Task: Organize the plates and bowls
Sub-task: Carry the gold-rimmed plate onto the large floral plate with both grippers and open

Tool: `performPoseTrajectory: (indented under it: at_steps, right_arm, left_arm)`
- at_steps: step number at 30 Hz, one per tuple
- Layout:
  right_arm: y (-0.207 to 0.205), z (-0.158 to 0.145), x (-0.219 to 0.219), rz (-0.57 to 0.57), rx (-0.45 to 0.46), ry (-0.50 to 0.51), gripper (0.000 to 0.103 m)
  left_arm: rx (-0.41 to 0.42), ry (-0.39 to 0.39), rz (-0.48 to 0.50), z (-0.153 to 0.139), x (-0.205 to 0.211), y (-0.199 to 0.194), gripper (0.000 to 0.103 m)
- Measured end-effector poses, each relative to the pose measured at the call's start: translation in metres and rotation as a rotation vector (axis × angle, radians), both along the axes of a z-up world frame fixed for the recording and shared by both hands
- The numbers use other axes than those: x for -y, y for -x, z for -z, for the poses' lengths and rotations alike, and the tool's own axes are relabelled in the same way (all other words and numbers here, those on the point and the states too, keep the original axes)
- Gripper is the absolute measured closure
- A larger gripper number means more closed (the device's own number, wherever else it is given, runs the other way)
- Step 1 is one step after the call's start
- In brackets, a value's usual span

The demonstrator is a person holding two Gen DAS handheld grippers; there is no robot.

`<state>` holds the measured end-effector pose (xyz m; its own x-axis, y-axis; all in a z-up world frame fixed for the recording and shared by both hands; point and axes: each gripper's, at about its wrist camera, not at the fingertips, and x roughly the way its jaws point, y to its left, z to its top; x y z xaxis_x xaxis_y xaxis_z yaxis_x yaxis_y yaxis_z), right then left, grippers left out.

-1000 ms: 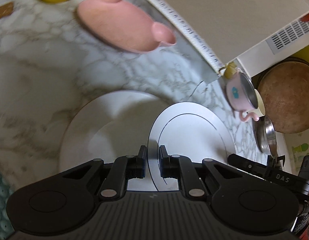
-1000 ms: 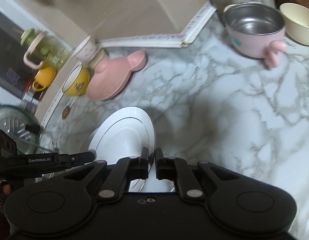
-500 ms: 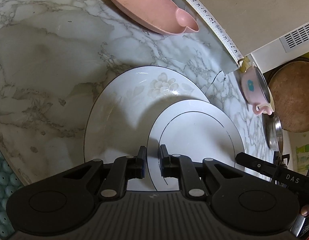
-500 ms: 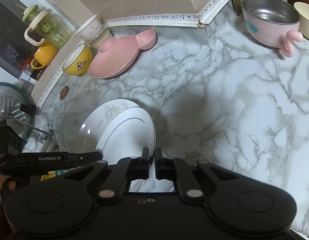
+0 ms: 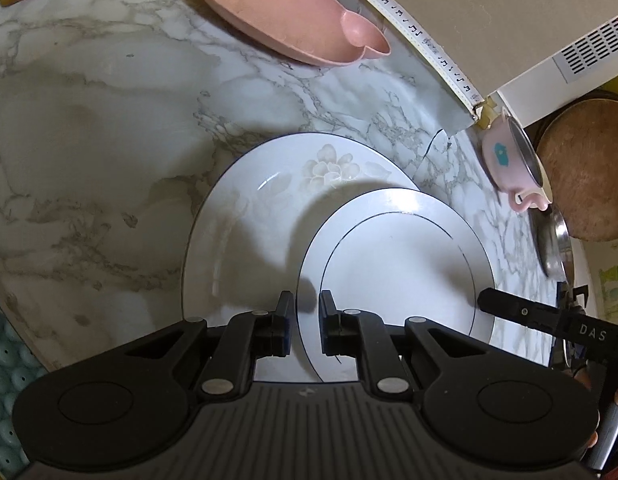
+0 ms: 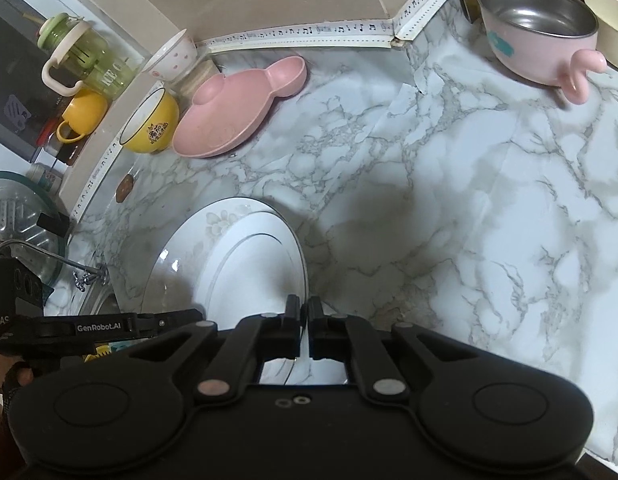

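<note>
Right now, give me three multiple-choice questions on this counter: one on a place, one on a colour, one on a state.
1. Where is the small white plate with the thin dark ring?
A. over the large floral white plate
B. inside the pink steel-lined bowl

2. What colour is the mouse-shaped divided dish?
A. yellow
B. pink

3. How are the right tongs?
A. wide open
B. shut on the small plate's rim

Answers: A, it overlaps the floral plate; B, plainly pink; B, rim pinched between them.
</note>
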<state>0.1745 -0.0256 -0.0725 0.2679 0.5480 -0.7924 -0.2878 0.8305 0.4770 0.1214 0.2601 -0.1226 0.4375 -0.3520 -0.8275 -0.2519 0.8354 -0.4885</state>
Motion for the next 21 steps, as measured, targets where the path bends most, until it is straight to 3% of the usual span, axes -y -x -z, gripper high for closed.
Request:
performPoseTrajectory:
  at_steps: [6, 15, 21]
  right_arm:
    - [-0.001, -0.003, -0.006, -0.008, 0.016, 0.002, 0.099]
    - [-0.003, 0.009, -0.024, -0.026, -0.007, 0.011, 0.098]
    - [-0.008, 0.019, -0.03, -0.029, -0.02, 0.029, 0.097]
  left_arm:
    - [0.008, -0.043, 0.015, -0.002, -0.002, 0.002, 0.091]
    - [0.104, -0.15, 0.069, -0.022, 0.002, 0.007, 0.091]
    - [0.104, -0.16, 0.101, -0.015, 0.007, 0.003, 0.091]
